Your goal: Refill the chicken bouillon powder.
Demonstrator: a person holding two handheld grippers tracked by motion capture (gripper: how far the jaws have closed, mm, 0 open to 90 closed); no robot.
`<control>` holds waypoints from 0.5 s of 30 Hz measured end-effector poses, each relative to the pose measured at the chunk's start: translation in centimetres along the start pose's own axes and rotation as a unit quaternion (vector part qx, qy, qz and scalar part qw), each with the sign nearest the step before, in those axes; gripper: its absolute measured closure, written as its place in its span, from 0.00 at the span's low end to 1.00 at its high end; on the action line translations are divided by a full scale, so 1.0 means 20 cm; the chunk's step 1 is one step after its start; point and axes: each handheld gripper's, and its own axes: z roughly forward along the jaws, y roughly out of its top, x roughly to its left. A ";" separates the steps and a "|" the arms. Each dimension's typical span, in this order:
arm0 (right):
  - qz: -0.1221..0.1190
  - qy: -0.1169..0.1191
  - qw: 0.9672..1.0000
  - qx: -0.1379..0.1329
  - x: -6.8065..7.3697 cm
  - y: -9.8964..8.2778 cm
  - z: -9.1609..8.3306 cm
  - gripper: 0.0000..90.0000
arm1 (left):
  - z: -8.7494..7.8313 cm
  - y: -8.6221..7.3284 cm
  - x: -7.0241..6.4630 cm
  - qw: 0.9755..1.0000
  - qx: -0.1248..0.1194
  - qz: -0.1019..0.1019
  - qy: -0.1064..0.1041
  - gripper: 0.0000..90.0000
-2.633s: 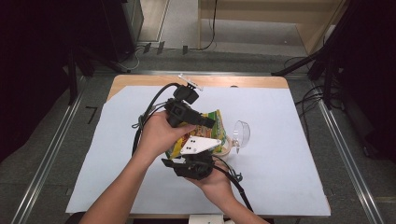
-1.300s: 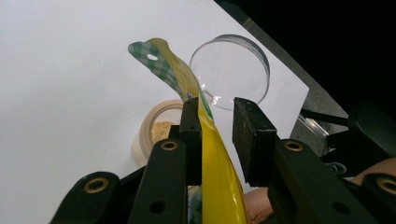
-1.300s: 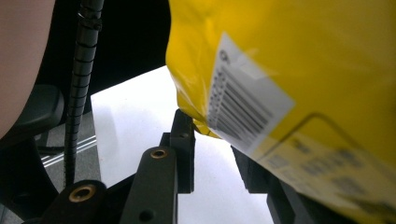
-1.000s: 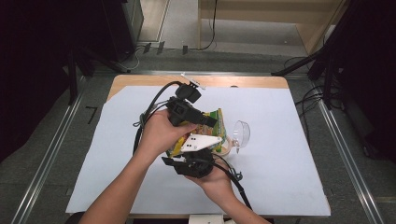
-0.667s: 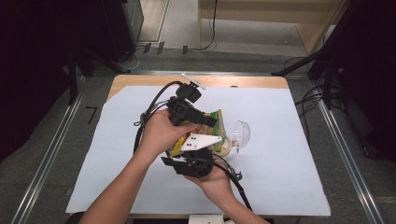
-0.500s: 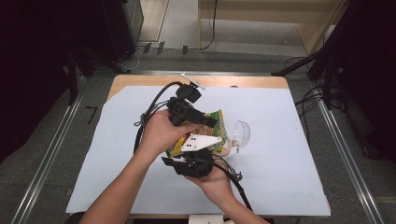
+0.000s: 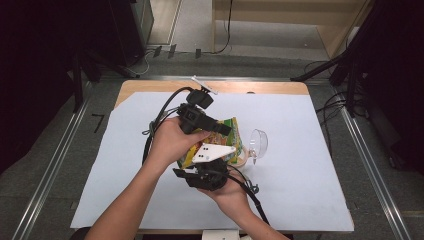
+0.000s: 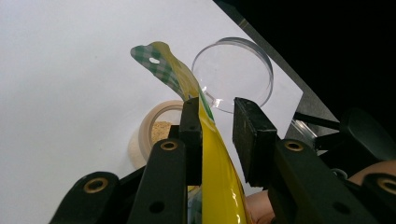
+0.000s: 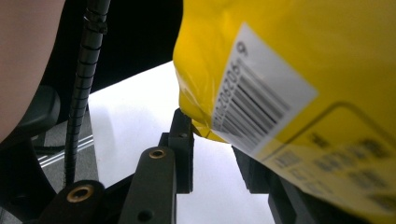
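We see the white sheet (image 7: 310, 170) covering the table beneath both grippers. Above it, the yellow snack bag (image 7: 227, 132) hangs between our two grippers. Our left gripper (image 8: 217, 123) has the bag's upper part between its jaws; the bag lies against one pad, with a gap to the other, so we cannot tell whether it grips. Our right gripper (image 9: 219, 140) sits at the bag's lower corner, whether clamped we cannot tell. Just beyond the left gripper's jaws stands a small beige cup (image 8: 152, 128) holding crumbs, with a clear round lid (image 8: 236, 70) beside it.
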 end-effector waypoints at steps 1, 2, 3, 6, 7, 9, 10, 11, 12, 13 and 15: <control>0.001 0.000 1.000 -0.002 0.00 0.00 0.00 0.79 | 0.00 0.00 -0.01 1.000 0.001 0.001 0.003 0.82; 0.003 0.002 1.000 -0.003 0.01 0.00 0.00 0.79 | -0.01 0.00 -0.01 1.000 0.002 0.003 0.005 0.82; 0.003 0.002 1.000 -0.006 0.01 0.00 0.00 0.78 | -0.01 0.00 -0.02 1.000 0.003 0.006 0.007 0.82; 0.008 0.004 1.000 -0.008 0.02 -0.01 0.01 0.78 | 0.00 0.00 -0.03 1.000 0.006 0.010 0.009 0.82; 0.002 -0.001 1.000 -0.012 0.02 -0.01 0.01 0.80 | 0.00 0.00 -0.04 1.000 0.006 0.009 0.009 0.82; 0.001 0.002 1.000 -0.013 0.02 -0.01 0.00 0.81 | 0.00 0.00 -0.04 1.000 0.004 0.010 0.010 0.83; 0.002 0.002 1.000 -0.013 0.01 -0.01 0.00 0.81 | -0.01 0.00 -0.04 1.000 0.003 0.011 0.011 0.83; 0.001 0.001 1.000 -0.014 0.01 -0.01 0.00 0.81 | -0.01 0.00 -0.05 1.000 0.004 0.011 0.012 0.83; 0.000 0.002 1.000 -0.015 0.01 -0.01 0.00 0.81 | -0.01 0.00 -0.05 1.000 0.004 0.011 0.012 0.83; 0.000 0.001 1.000 -0.015 0.01 -0.01 0.00 0.81 | -0.01 0.00 -0.05 1.000 0.002 0.014 0.015 0.83; 0.000 0.001 1.000 -0.016 0.01 -0.01 0.00 0.81 | -0.01 0.00 -0.06 1.000 0.001 0.014 0.015 0.83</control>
